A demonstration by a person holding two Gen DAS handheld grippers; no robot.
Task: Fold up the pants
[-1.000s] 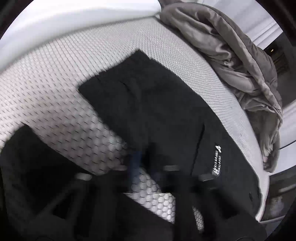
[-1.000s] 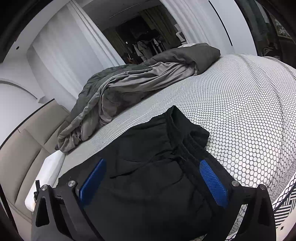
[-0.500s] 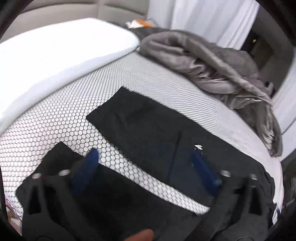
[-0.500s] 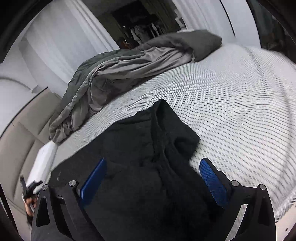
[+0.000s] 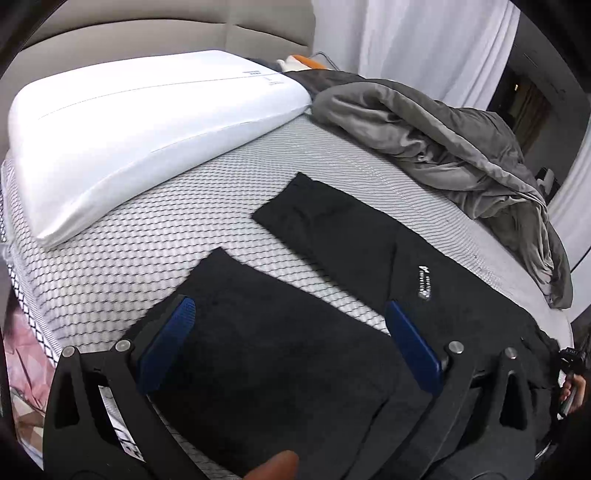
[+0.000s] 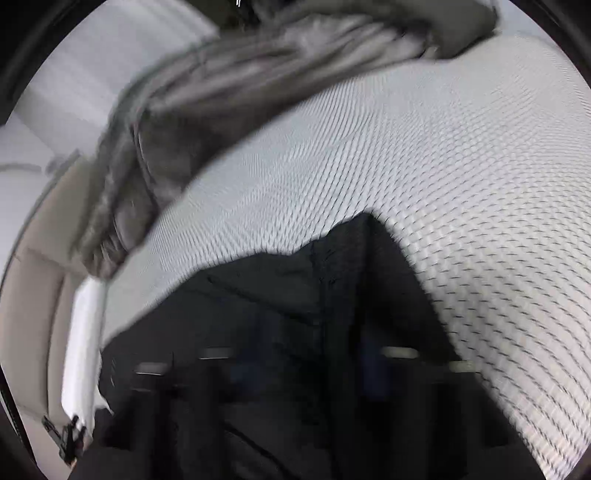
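Black pants (image 5: 332, 266) lie spread on the white honeycomb-patterned mattress (image 5: 166, 229), both legs pointing toward the pillow, a small white logo on the far leg. My left gripper (image 5: 291, 317) is open, hovering over the near leg's cuff end with its blue pads either side of it. In the blurred right wrist view the waist end of the pants (image 6: 314, 295) fills the lower middle. My right gripper (image 6: 306, 365) is low over the fabric, its fingers smeared by motion, so I cannot tell how its jaws stand.
A white pillow (image 5: 147, 122) lies at the head of the bed. A crumpled grey blanket (image 5: 443, 136) is heaped along the far side, also in the right wrist view (image 6: 258, 74). A beige headboard (image 5: 184, 26) stands behind. White curtains hang beyond.
My left gripper opened and pulled back, so both legs now show. My right gripper dropped fast toward the waistband and its view blurred.
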